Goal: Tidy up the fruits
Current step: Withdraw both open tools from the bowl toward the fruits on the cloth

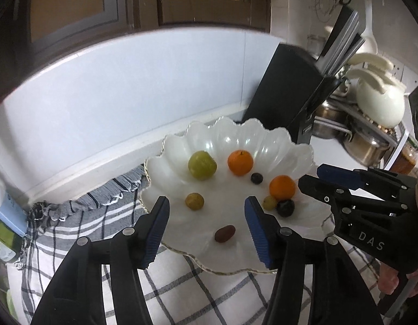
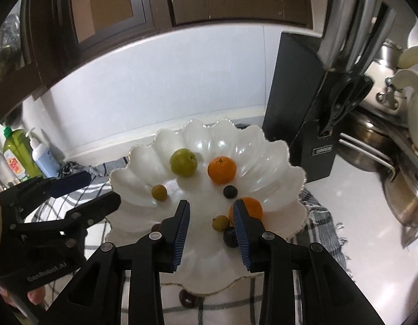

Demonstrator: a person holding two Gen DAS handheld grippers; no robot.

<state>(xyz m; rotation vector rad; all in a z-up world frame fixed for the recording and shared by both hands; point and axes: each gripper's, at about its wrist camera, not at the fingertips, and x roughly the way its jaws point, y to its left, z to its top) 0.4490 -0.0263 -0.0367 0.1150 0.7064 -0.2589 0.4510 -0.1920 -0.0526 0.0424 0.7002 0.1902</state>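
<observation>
A white scalloped bowl point(image 1: 295, 149) point(image 2: 290, 168) sits on a checked cloth. It holds a green plum point(image 1: 202, 165) point(image 2: 183, 161), two oranges point(image 1: 240, 162) point(image 1: 282, 187) point(image 2: 222, 169), dark grapes point(image 1: 256, 178) point(image 1: 285, 207), small yellow-green fruits point(image 1: 194, 201) point(image 1: 270, 202) and a brown date point(image 1: 224, 233). My left gripper point(image 1: 206, 203) point(image 2: 103, 187) hovers open over the bowl's near side, the date lying below its gap. My right gripper point(image 2: 211, 204) point(image 1: 311, 174) is open above the bowl's right part, holding nothing; its right finger hides part of the nearer orange point(image 2: 252, 205).
A black knife block point(image 1: 284, 94) point(image 2: 298, 103) stands just behind the bowl on the right, with steel pots point(image 1: 366, 146) beyond it. Bottles point(image 2: 22, 154) stand at the left by the wall. A dark round thing point(image 2: 188, 299) lies by the bowl's near rim on the cloth point(image 1: 198, 292).
</observation>
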